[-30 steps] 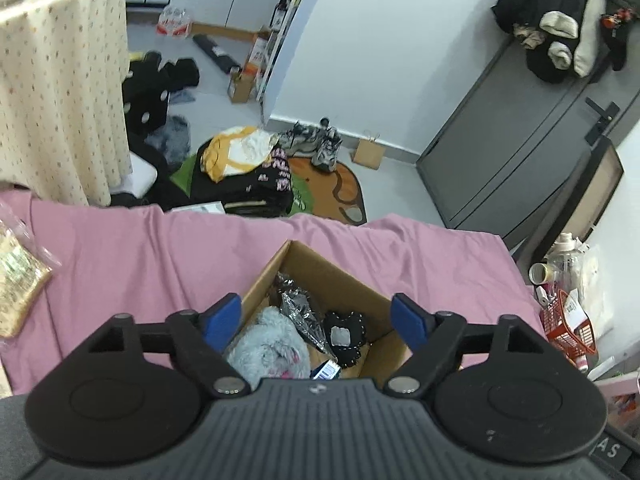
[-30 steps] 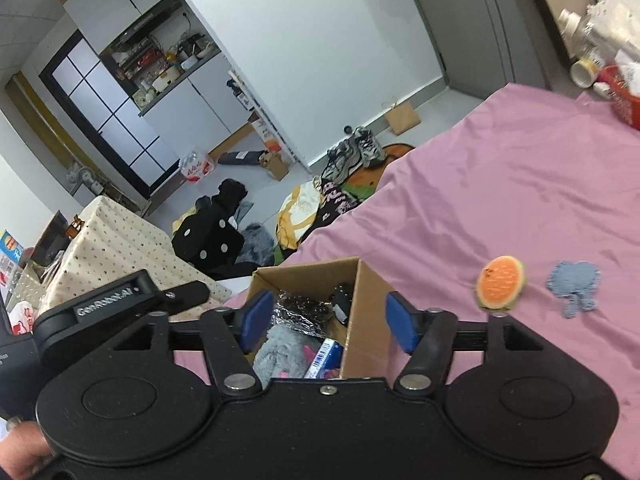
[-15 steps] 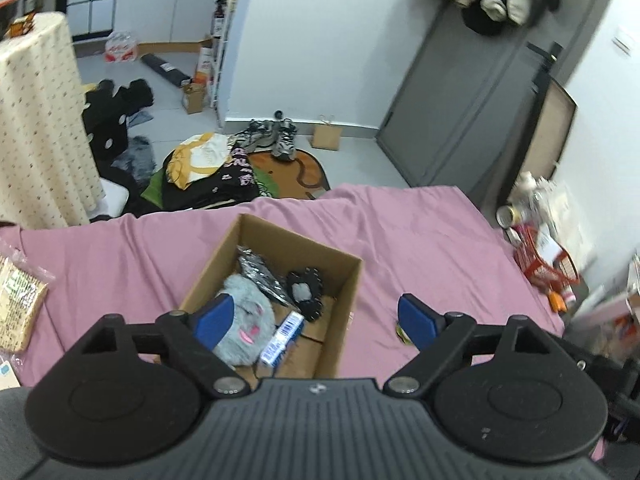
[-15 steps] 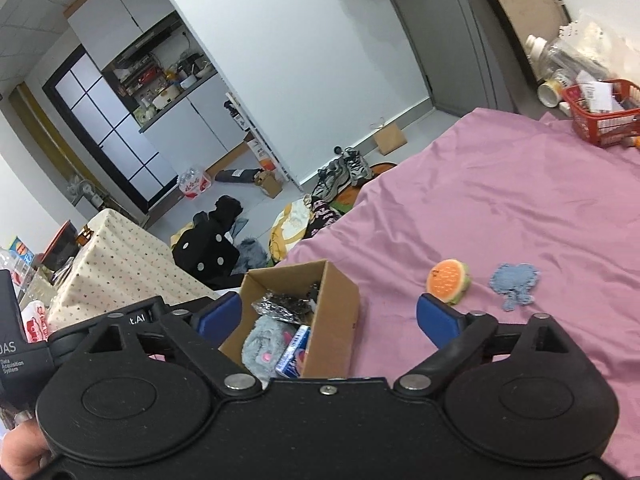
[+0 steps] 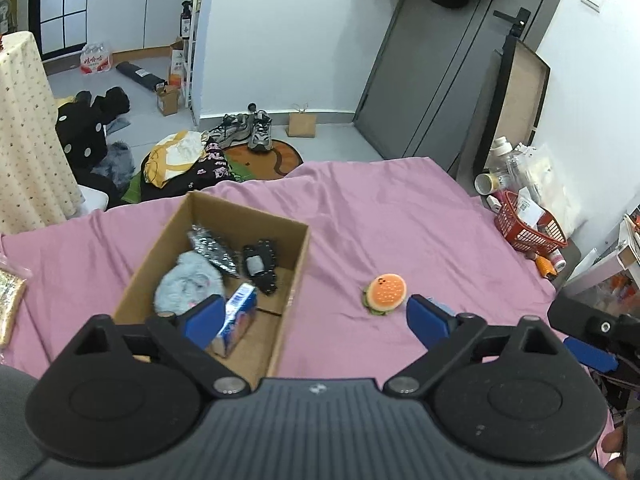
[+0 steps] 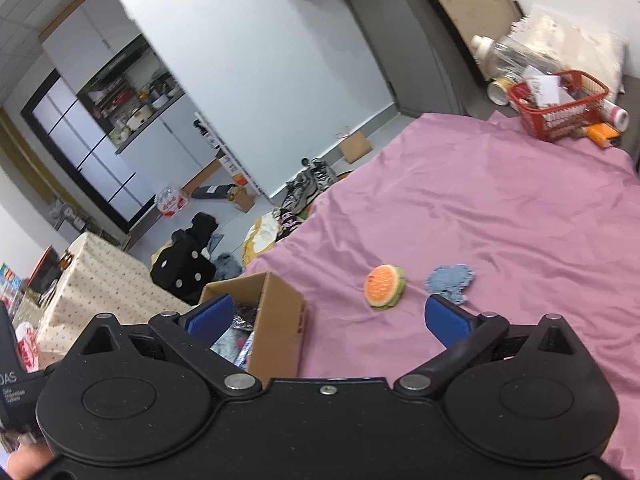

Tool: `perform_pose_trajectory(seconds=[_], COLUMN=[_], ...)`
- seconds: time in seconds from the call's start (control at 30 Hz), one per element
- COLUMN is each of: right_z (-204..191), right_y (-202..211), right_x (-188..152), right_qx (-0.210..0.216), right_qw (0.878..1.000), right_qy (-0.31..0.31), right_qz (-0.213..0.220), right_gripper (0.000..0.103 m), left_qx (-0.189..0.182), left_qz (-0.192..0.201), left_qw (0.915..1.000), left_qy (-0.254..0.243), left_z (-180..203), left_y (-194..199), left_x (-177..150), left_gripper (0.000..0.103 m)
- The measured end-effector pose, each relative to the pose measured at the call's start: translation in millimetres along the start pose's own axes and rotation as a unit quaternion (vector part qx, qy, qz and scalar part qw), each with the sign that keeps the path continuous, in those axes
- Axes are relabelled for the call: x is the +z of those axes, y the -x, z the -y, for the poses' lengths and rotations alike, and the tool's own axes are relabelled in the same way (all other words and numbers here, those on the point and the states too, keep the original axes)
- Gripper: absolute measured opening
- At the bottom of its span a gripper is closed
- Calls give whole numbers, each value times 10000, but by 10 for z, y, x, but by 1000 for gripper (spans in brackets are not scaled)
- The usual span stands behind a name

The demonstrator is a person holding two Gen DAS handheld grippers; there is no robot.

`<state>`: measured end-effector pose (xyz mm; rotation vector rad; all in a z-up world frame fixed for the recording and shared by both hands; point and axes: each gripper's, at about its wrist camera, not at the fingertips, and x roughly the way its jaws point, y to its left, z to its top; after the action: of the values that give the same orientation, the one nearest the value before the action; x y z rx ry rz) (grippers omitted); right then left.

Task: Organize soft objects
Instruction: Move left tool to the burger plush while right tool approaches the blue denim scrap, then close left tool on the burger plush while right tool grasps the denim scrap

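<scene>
1. Left tongs: blue-padded fingers spread wide, nothing between them, held raised and angled downward.
2. Right tongs: fingers likewise wide apart and empty, raised, tilted.
3. Part of a hand shows at the right view's lower-left corner.

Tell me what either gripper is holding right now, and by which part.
Nothing is held. The left gripper and the right gripper are both open, with only air between their blue pads.
</scene>
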<state>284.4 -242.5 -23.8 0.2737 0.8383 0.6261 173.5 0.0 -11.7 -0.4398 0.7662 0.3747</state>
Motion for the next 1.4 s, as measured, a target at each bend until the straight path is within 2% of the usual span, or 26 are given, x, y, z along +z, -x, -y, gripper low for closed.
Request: perform_pose_trajectory(seconds=[0.5, 0.63, 0.7, 0.83, 1.03, 1.13, 1.4], right_z=[728, 965, 1091, 1257, 1453, 1551, 1712], right_y=[-413, -640, -763, -990, -1259, -1388, -1658], right_x=[-15, -32, -39, -70, -139, -175, -246], right_qx=[-120, -87, -96, -52, 62, -34, 161], right_qw=[9970, 9928, 9894, 9836, 9806, 9775, 9689], right_qy=[-767, -1197, -1446, -1798, -1961, -2108, -2433], right_qz=[24, -38, -40, -102, 13, -76, -419], right_gripper=[101, 93, 90, 81, 79, 74, 65], left_qx=[-134, -177, -163, -142, -197, -204, -226], left_qz=[-81, -187, -357, -457, -573, -693, -971], left_qw=[9997, 9995, 9992, 9988, 9979, 9970, 9945], left_qy=[168, 190, 103, -64, -209, -271, -313], left_z=[438, 519, 569, 646, 729, 768, 865], left_y=[-453, -701, -859, -1105, -1471, -1695, -2177], left_x=[-92, -66, -26, 32, 47, 17, -88], left_gripper=[97, 96, 96, 95, 95, 95, 88])
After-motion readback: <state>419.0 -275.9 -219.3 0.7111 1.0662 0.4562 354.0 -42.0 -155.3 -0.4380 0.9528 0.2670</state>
